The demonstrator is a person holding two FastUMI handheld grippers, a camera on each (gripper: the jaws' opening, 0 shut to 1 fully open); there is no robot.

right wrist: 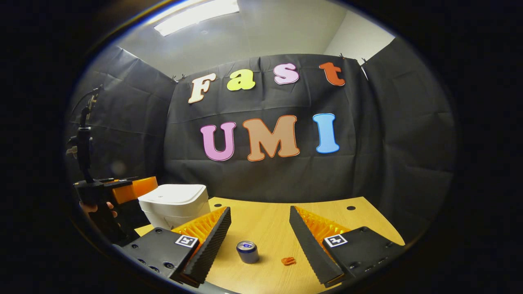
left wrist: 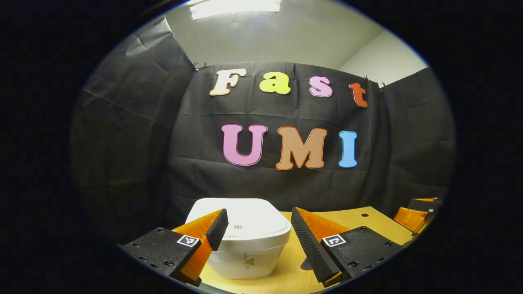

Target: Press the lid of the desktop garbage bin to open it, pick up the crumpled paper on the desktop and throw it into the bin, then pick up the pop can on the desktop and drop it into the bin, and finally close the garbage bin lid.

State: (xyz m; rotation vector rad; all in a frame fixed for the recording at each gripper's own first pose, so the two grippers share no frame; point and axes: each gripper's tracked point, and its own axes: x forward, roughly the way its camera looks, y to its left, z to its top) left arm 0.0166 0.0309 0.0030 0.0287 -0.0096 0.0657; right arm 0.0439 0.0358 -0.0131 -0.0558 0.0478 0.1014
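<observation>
It was a recording booth in an office-like room: black cloth walls (right wrist: 269, 175), wooden counter (right wrist: 269, 228), ceiling light panel (right wrist: 196, 14).

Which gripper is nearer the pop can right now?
Right. The right gripper is open with the pop can standing on the table just ahead, between its fingers. The left gripper is over by the white bin, open and facing its closed lid.

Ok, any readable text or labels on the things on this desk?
Garbage bin: small print on its front, too blurred to read.
Pop can: marking on its top, too small to read.
Square tags on left hand-held gripper: coded patterns, no words.
</observation>
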